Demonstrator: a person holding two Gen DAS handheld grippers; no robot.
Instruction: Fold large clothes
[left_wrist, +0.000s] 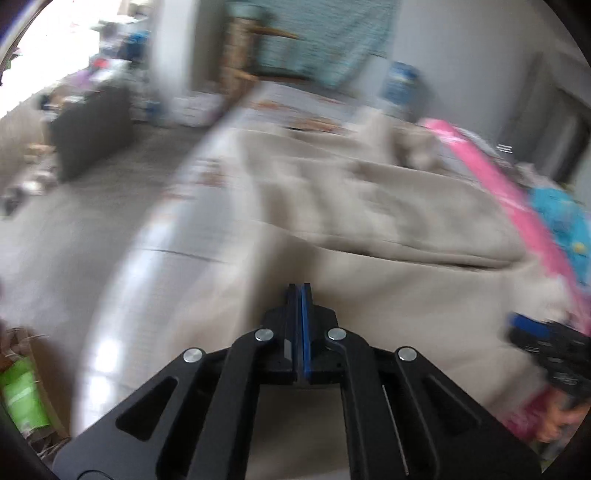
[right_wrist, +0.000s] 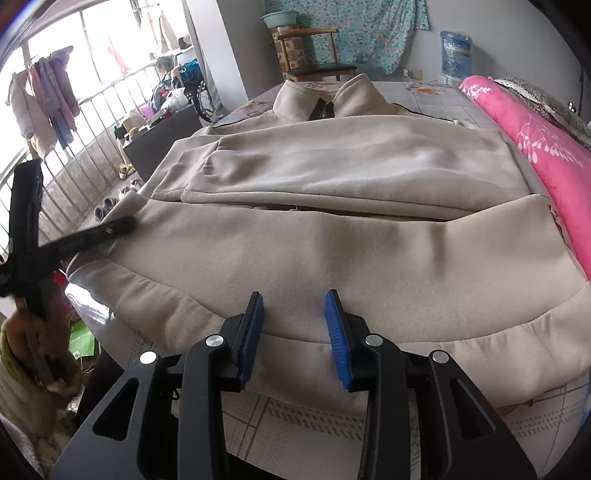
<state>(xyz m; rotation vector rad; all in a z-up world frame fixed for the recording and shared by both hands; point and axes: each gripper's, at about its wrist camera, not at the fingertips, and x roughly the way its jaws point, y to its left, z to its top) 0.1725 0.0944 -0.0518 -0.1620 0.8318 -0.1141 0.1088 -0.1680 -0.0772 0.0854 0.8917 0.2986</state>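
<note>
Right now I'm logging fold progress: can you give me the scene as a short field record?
garment: beige sweatshirt, spread on the bed, sleeves folded across its body
surface: patterned bed sheet
left gripper: shut, nothing between the pads
right gripper: open over the sweatshirt's hem
beside garment: pink quilt

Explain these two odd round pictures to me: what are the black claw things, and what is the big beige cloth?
No robot here: a person holds a hand-held gripper in each hand, each carrying a wide-angle camera looking along its fingers. The blurred picture comes from the left hand-held gripper, whose jaws are shut with nothing visible between them. The sharp one comes from the right hand-held gripper, jaws open over the hem, gripping nothing. The beige jacket lies partly folded on a bed, beside a pink quilt.
</note>
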